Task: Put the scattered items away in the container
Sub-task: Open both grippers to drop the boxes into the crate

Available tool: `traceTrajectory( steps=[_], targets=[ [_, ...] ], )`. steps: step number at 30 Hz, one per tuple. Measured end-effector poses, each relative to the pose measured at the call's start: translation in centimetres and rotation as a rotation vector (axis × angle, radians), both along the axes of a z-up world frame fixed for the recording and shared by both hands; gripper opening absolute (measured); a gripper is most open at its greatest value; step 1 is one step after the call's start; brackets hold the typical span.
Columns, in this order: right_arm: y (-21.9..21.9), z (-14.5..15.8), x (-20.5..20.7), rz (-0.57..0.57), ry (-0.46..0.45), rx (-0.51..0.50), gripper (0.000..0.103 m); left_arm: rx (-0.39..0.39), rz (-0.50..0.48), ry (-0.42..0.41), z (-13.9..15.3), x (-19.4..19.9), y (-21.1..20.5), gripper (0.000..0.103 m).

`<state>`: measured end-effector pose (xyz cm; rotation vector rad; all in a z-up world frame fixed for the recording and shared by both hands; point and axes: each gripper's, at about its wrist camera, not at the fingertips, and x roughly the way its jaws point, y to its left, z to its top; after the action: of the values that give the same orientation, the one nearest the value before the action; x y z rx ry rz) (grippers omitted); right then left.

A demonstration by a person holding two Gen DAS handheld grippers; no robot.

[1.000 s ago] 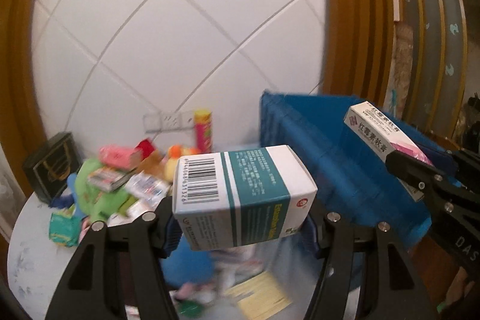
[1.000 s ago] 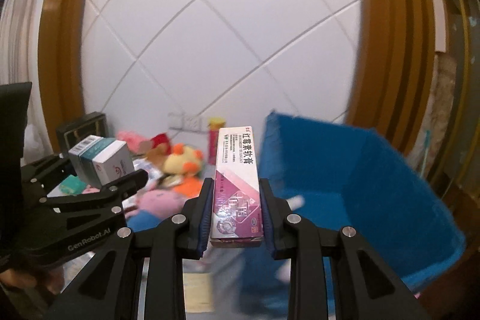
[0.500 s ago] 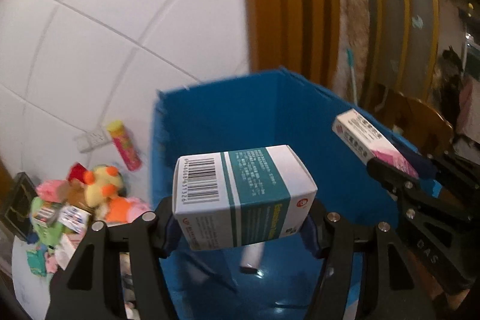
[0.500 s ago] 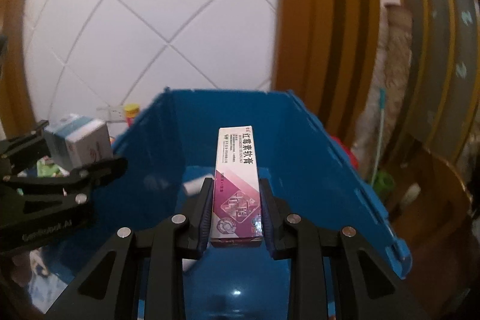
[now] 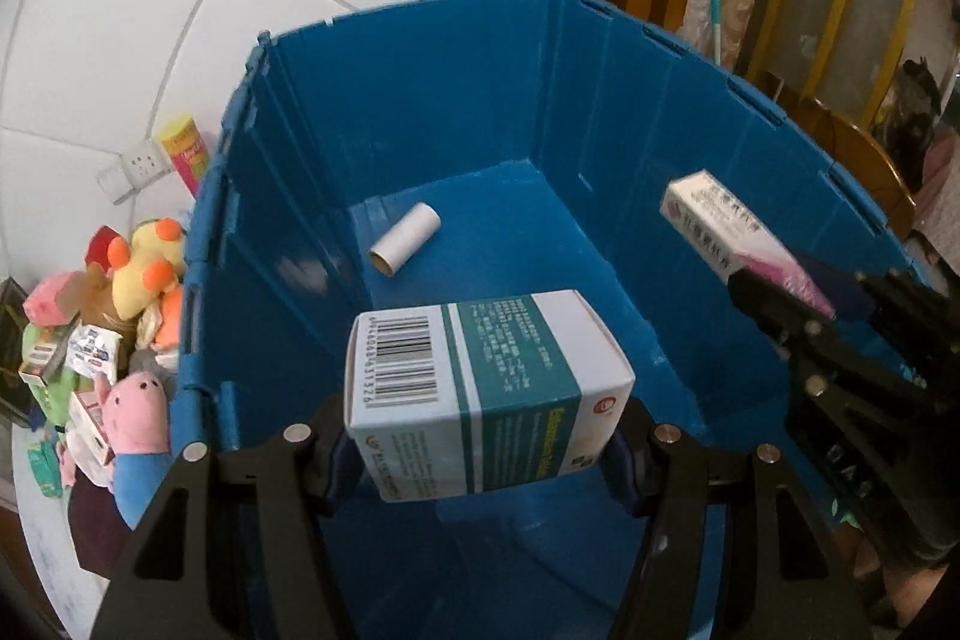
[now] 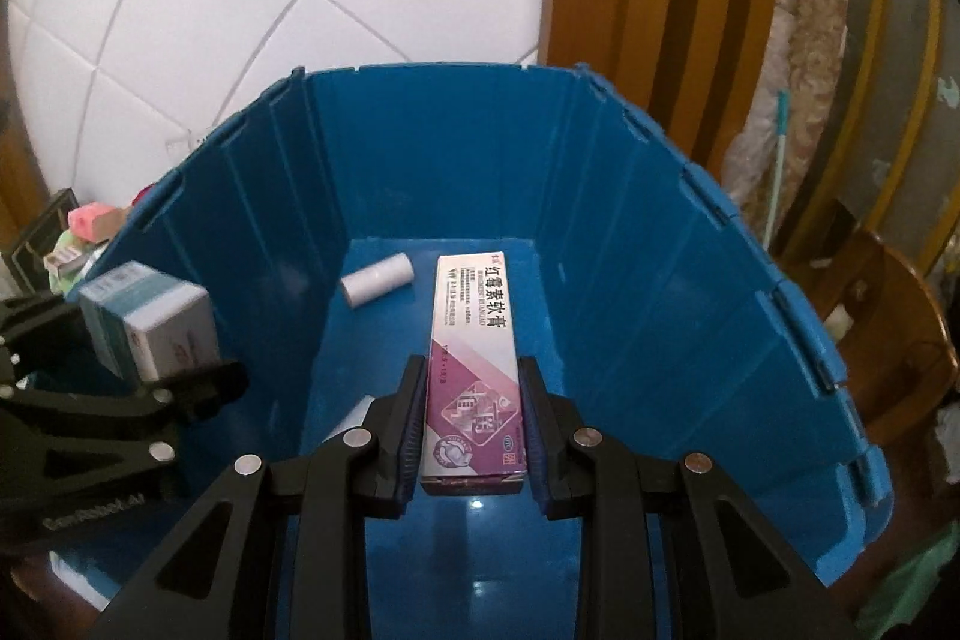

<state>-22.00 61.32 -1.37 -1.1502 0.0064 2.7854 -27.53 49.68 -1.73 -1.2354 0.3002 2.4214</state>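
**Inspector:** Your left gripper [image 5: 486, 454] is clamped on the teal box [image 5: 480, 388], crosswise between the pads, above the open bin [image 5: 420, 70].

**Operator:** And the right?

**Inspector:** Your right gripper [image 6: 471, 427] grips the purple carton [image 6: 474, 358] lengthwise, also over the bin. A tube [image 5: 405, 241] lies on its floor. Toys [image 5: 144, 280] are piled outside, left.

The blue bin [image 5: 420, 112] is open on top and mostly bare inside, so plenty of room is left in there. Only a cardboard tube [image 5: 405, 239] is lying near the far wall. The bin's left side is crowded by a toy pile [image 5: 120, 340].
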Motion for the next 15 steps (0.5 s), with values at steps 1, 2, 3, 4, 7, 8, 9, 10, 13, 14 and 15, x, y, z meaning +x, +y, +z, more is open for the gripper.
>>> traceTrajectory(
  steps=[1,2,3,4,7,8,9,10,13,14,15],
  targets=[
    [0.0,-0.2,0.0,-0.001,-0.005,0.002,0.028,-0.002,-0.001,-0.003,0.0,0.0,0.1,0.063],
    [0.0,-0.3,-0.1,-0.002,-0.007,0.003,0.028,-0.004,-0.002,-0.007,-0.1,0.0,0.1,0.063],
    [0.0,-0.4,-0.1,-0.003,-0.009,0.002,0.028,-0.005,-0.003,-0.011,-0.1,-0.1,0.2,0.063],
    [0.6,-0.6,-0.5,-0.006,-0.011,0.001,0.028,-0.004,-0.004,-0.010,-0.2,-0.2,0.2,0.063],
    [1.2,-0.5,-0.6,-0.018,-0.007,0.004,0.031,-0.002,0.001,-0.014,-0.3,-0.3,0.2,0.070],
    [1.1,-0.4,-0.7,-0.021,-0.007,0.008,0.034,0.002,0.005,-0.011,-0.2,-0.4,0.1,0.078],
    [1.1,-0.4,-0.7,-0.025,-0.006,0.011,0.035,0.003,0.006,-0.005,-0.1,-0.5,0.0,0.081],
    [1.1,-0.5,-0.7,-0.028,-0.005,0.014,0.037,0.003,0.006,0.001,0.0,-0.6,-0.1,0.083],
    [1.2,-0.6,-0.8,-0.034,-0.005,0.015,0.046,0.004,0.003,0.004,0.0,-0.7,-0.1,0.083],
    [1.2,-0.6,-0.8,-0.035,-0.006,0.014,0.046,0.004,0.004,0.006,0.1,-0.8,-0.1,0.083],
    [1.2,-0.7,-0.8,-0.037,-0.006,0.014,0.046,0.005,0.006,0.008,0.1,-0.8,-0.2,0.083]
  ],
)
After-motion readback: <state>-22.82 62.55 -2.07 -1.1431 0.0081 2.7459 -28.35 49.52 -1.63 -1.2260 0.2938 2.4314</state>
